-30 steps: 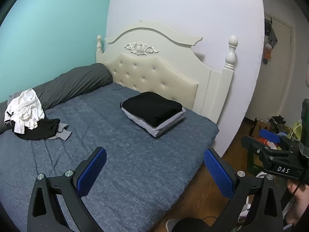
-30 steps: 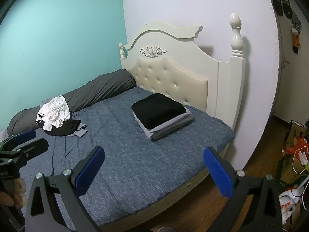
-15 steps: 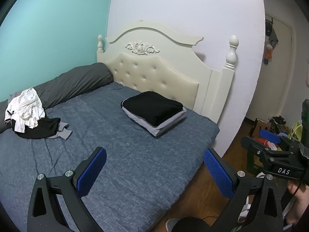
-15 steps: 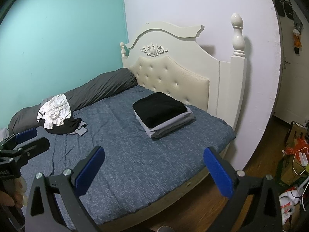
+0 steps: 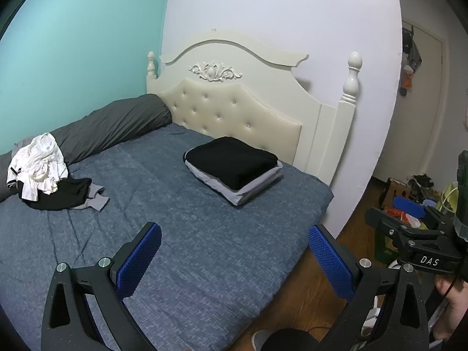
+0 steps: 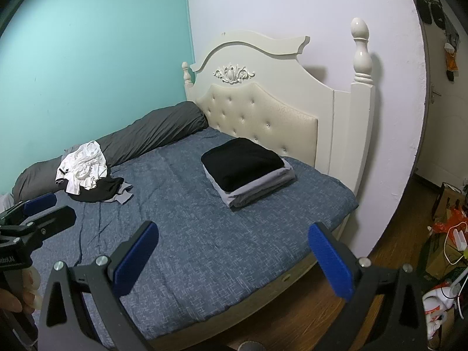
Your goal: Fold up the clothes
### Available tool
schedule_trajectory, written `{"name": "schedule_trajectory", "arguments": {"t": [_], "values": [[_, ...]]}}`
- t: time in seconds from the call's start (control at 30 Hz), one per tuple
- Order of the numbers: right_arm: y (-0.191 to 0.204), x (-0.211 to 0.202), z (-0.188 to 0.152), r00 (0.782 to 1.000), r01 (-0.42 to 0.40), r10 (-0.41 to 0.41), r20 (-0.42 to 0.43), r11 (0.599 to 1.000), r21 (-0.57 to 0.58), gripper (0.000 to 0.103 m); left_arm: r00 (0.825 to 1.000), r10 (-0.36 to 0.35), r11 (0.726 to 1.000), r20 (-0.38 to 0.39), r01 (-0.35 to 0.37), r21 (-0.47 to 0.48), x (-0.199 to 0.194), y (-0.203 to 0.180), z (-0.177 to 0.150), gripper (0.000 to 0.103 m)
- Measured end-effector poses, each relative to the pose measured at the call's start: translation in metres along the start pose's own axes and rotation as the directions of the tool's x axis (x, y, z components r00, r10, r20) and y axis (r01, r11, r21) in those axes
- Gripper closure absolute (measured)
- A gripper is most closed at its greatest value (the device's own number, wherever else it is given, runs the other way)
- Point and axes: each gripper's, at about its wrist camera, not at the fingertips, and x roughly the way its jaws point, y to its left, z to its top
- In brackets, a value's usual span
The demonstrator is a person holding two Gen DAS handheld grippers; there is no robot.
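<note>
Both views nudged nearer; folded stack (image 5: 234, 169) long axis toward headboard (image 5: 234, 99)

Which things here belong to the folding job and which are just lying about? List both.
Job:
- loose heap of white, black and grey clothes
- folded stack, black garment on grey ones
- blue quilted bed cover, the work surface
- left gripper and right gripper, both open

Lying about:
- long dark grey bolster
- cream tufted headboard
- floor clutter by the door
</note>
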Motion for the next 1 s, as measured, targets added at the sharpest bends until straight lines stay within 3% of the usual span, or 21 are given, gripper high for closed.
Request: {"name": "schedule_trajectory", "arguments": {"t": [1.0], "values": [[-0.0018, 0.0056, -0.0037, 1.000, 0.003, -0.003, -0.017, 1.000, 0.010, 0.000, 1.000, 0.015, 1.000, -0.008, -0.015, -0.001, 0.0074, 0.0017, -0.0012, 0.000]]}}
